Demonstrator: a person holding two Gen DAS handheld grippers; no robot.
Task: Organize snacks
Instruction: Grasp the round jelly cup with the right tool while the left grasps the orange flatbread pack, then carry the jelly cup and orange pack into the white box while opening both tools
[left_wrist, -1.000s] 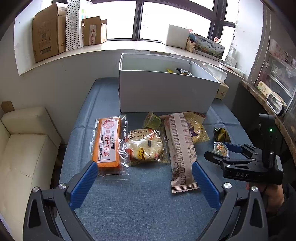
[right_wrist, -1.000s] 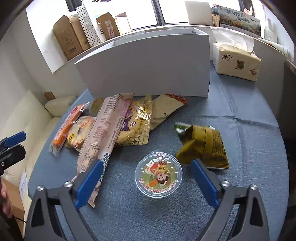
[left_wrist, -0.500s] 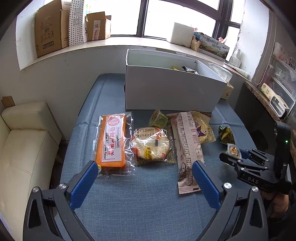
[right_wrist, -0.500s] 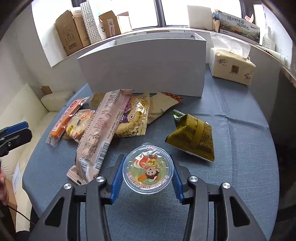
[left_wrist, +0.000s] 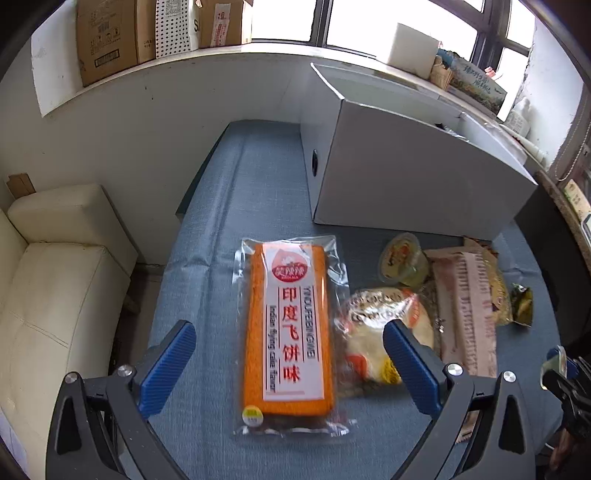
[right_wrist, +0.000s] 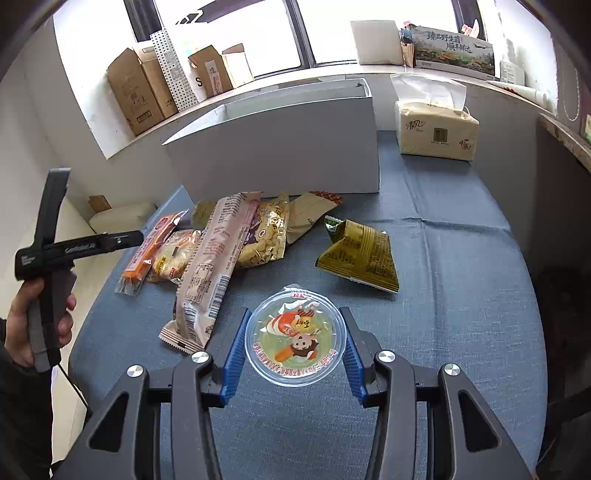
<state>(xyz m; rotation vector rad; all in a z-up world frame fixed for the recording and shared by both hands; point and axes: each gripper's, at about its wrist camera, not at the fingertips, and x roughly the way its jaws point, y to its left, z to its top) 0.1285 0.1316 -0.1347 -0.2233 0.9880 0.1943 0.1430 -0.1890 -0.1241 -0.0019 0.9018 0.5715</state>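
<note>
My right gripper (right_wrist: 295, 343) is shut on a round jelly cup (right_wrist: 295, 338) with a cartoon lid and holds it above the blue table. My left gripper (left_wrist: 288, 354) is open, its blue fingers on either side of a long orange biscuit pack (left_wrist: 288, 328) lying flat. Beside that pack lie a round bun pack (left_wrist: 384, 332), a long pink wafer pack (left_wrist: 469, 306), a second jelly cup (left_wrist: 402, 254) and a yellow snack bag (right_wrist: 264, 236). A green-gold triangular pack (right_wrist: 362, 254) lies apart. The white box (right_wrist: 288, 147) stands behind them.
A tissue pack (right_wrist: 436, 129) sits at the table's far right. Cardboard boxes (right_wrist: 144, 92) line the windowsill. A cream sofa (left_wrist: 48, 288) stands left of the table. The left gripper's handle and the hand on it (right_wrist: 48, 258) show at the left of the right wrist view.
My right gripper closed on the jelly cup and lifted it. My left gripper moved left and down, from over the bun pack to straddle the orange biscuit pack.
</note>
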